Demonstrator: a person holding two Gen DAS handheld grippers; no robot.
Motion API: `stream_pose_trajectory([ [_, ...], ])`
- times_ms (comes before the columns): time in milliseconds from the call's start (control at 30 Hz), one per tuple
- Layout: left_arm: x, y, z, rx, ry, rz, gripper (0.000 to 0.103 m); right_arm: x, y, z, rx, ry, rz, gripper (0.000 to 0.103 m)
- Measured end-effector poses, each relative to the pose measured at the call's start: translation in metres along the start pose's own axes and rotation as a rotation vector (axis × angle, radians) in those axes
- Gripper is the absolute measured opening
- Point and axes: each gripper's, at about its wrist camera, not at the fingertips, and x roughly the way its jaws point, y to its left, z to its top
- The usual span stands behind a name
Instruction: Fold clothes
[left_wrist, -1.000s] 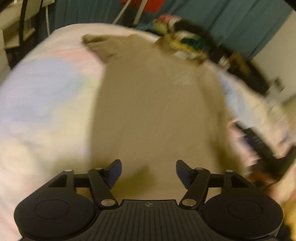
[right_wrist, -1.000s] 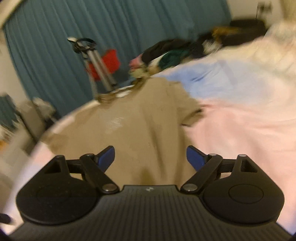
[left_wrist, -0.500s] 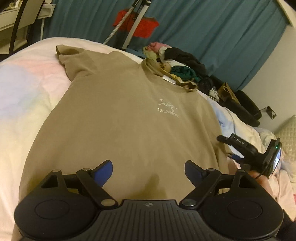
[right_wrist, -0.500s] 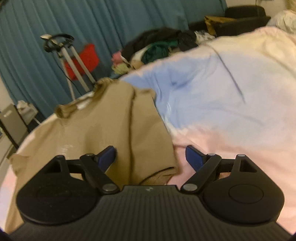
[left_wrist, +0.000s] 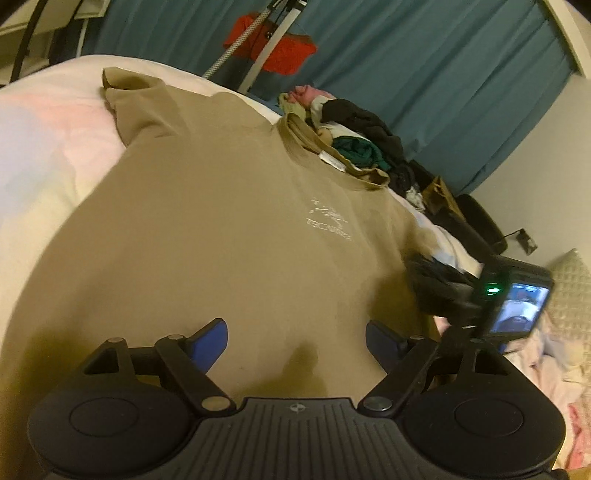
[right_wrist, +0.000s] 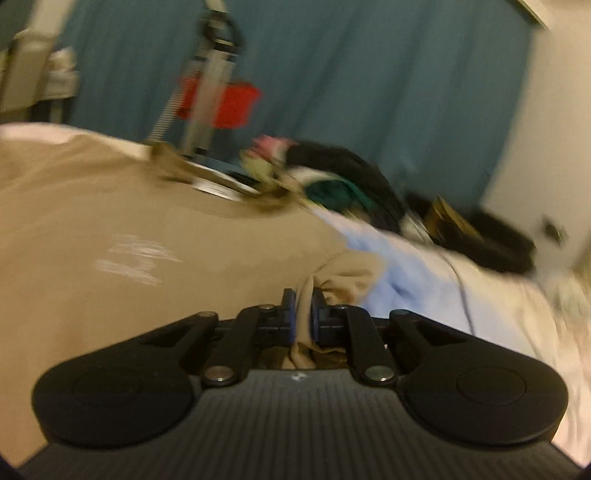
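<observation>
A tan T-shirt (left_wrist: 229, 229) with a small white chest logo lies flat, face up, on the bed; it also shows in the right wrist view (right_wrist: 110, 229). My left gripper (left_wrist: 295, 341) is open and empty, hovering over the shirt's lower part. My right gripper (right_wrist: 303, 308) is shut on the shirt's right sleeve (right_wrist: 345, 278), which bunches up between the blue pads. The right gripper also shows in the left wrist view (left_wrist: 480, 291) at the shirt's right edge, blurred.
The bed (left_wrist: 44, 147) has a pastel pink, blue and cream cover. A pile of clothes (left_wrist: 351, 129) lies beyond the shirt's collar. A tripod with a red cloth (left_wrist: 273, 48) stands before teal curtains (left_wrist: 443, 74). Dark bags (left_wrist: 476, 221) sit at right.
My right gripper has shut on the shirt's right sleeve and swung toward the shirt's body. My left gripper has stayed open and moved a little closer over the shirt.
</observation>
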Motion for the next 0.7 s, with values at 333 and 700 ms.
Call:
stream_pose_trajectory([
  [333, -0.009, 0.011, -0.006, -0.056, 0.011, 0.002, 0.074, -0.028, 0.075, -0.016, -0.317, -0.076, 0.191, 0.011],
  [700, -0.011, -0.001, -0.004, 0.001, -0.023, 0.049, 0.083, -0.029, -0.009, -0.001, 0.278, -0.043, 0.373, 0.070],
])
